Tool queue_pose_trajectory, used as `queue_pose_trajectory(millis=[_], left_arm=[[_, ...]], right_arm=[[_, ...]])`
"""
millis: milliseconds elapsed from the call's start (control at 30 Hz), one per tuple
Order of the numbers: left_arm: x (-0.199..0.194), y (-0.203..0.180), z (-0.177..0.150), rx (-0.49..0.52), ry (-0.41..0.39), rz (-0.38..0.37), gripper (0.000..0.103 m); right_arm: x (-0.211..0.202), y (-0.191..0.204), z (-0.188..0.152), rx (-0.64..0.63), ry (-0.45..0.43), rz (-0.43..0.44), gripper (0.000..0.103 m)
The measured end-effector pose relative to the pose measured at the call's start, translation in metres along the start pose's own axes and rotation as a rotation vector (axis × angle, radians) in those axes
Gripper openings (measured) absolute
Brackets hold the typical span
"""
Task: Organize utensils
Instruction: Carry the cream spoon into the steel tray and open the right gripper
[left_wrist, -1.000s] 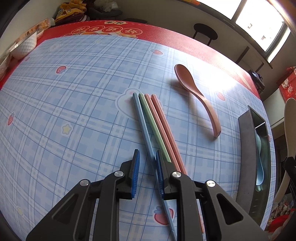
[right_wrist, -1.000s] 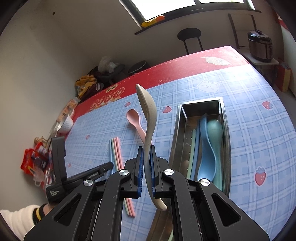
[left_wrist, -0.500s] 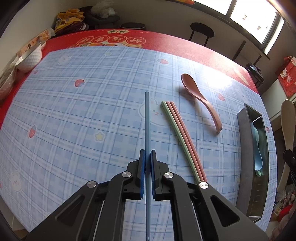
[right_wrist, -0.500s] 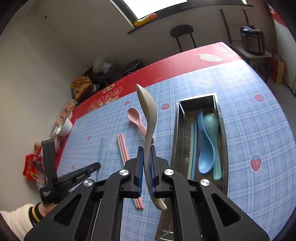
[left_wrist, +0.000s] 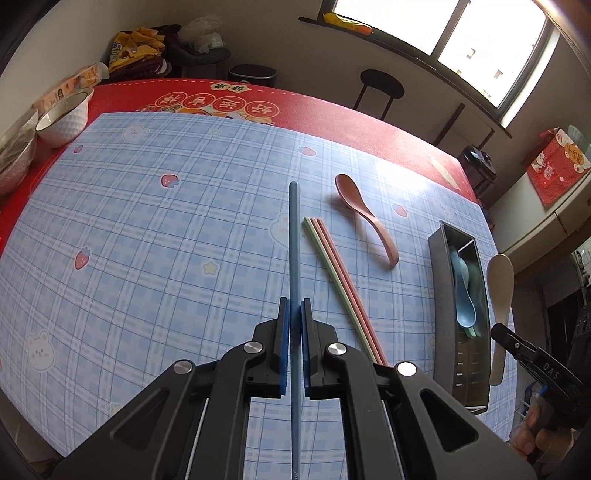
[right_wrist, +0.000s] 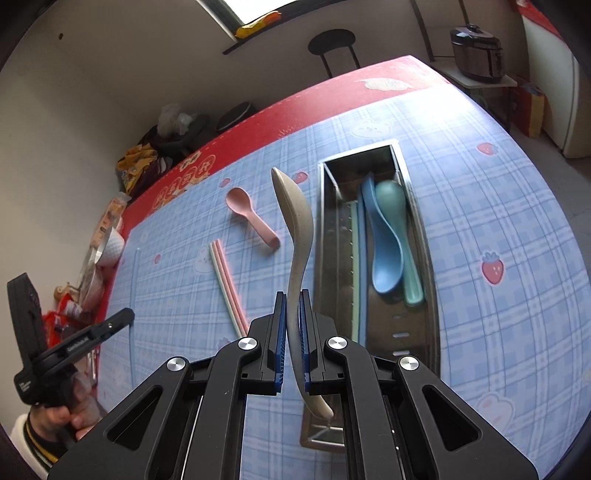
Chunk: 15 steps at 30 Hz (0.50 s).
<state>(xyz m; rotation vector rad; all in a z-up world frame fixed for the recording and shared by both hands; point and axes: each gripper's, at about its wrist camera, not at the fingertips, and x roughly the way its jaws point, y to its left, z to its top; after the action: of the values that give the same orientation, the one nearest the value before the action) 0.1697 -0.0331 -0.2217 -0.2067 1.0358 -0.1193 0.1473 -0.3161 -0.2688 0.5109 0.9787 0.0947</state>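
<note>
Now the left gripper (left_wrist: 294, 345) clamps a blue chopstick (left_wrist: 294, 240) above the table, green and pink chopsticks (left_wrist: 334, 271) just right of it. Only the right view looks into the metal tray (right_wrist: 419, 221), right of the right gripper (right_wrist: 292, 341), which grips a beige spoon (right_wrist: 295, 221). "DAS" marks that tool's side. A pink spoon (left_wrist: 365, 216) lies ahead.
</note>
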Motion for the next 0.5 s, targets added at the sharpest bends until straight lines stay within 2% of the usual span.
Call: queue_pose_trajectory(millis=[167,267,333,500], left_arm=[[0.002,-0.007,-0.004,0.013,-0.015,-0.031,0.006],[0.003,-0.009,-0.010,-0.001,-0.004,-0.068,0.006],[0.005,-0.013,-0.014,0.020,0.003,-0.060,0.006],[-0.002,-0.005,-0.019,-0.013,-0.009,-0.065,0.006]], right_arm=[[0.000,-0.020,0.009,-0.017,-0.010,-0.128,0.007],[0.002,-0.021,0.018,-0.060,-0.018,-0.178,0.007],[0.003,-0.023,0.024,-0.066,-0.025,-0.205,0.007],[0.020,-0.022,0.039,-0.094,-0.002,-0.258,0.007]])
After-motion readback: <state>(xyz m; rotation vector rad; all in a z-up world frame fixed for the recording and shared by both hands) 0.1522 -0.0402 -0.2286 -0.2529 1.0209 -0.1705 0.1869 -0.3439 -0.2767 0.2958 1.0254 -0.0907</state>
